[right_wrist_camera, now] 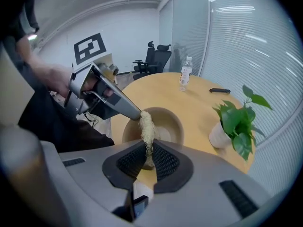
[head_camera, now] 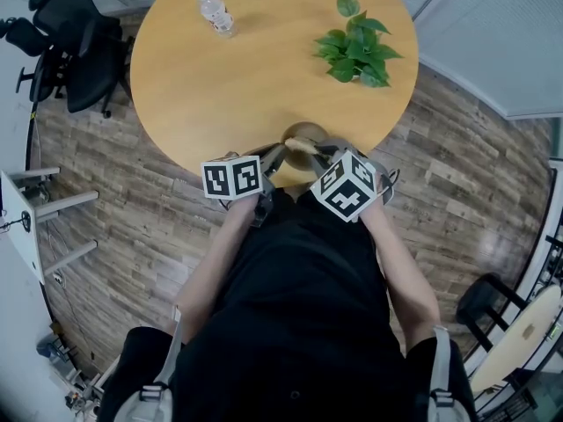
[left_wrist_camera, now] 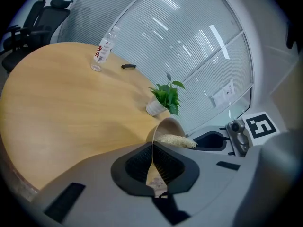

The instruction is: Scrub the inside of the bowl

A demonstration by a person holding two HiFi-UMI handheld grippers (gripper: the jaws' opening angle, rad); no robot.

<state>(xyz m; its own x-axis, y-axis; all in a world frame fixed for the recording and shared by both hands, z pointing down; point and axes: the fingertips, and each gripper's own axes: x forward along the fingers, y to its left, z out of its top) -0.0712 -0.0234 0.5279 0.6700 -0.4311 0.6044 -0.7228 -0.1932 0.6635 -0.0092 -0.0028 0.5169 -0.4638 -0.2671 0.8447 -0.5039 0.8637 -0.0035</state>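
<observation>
A tan bowl (head_camera: 303,134) sits at the near edge of the round wooden table (head_camera: 246,69), tilted toward me. My left gripper (left_wrist_camera: 152,148) is shut on the bowl's thin rim (left_wrist_camera: 152,138), which runs between its pads. In the right gripper view the left gripper (right_wrist_camera: 136,114) reaches in from the left to that rim. My right gripper (right_wrist_camera: 147,148) is shut on a pale fibrous scrubber (right_wrist_camera: 147,129). The scrubber's free end lies across the bowl's (right_wrist_camera: 163,122) mouth, at the rim by the left gripper's tips. In the left gripper view the scrubber (left_wrist_camera: 176,140) stretches from the right gripper (left_wrist_camera: 201,143) into the bowl (left_wrist_camera: 168,126).
A small potted plant (head_camera: 356,49) stands at the table's right. A plastic water bottle (head_camera: 215,11) and a small dark object (left_wrist_camera: 128,66) sit at the far side. Black office chairs (head_camera: 75,38) stand at the left, and glass walls with blinds lie beyond.
</observation>
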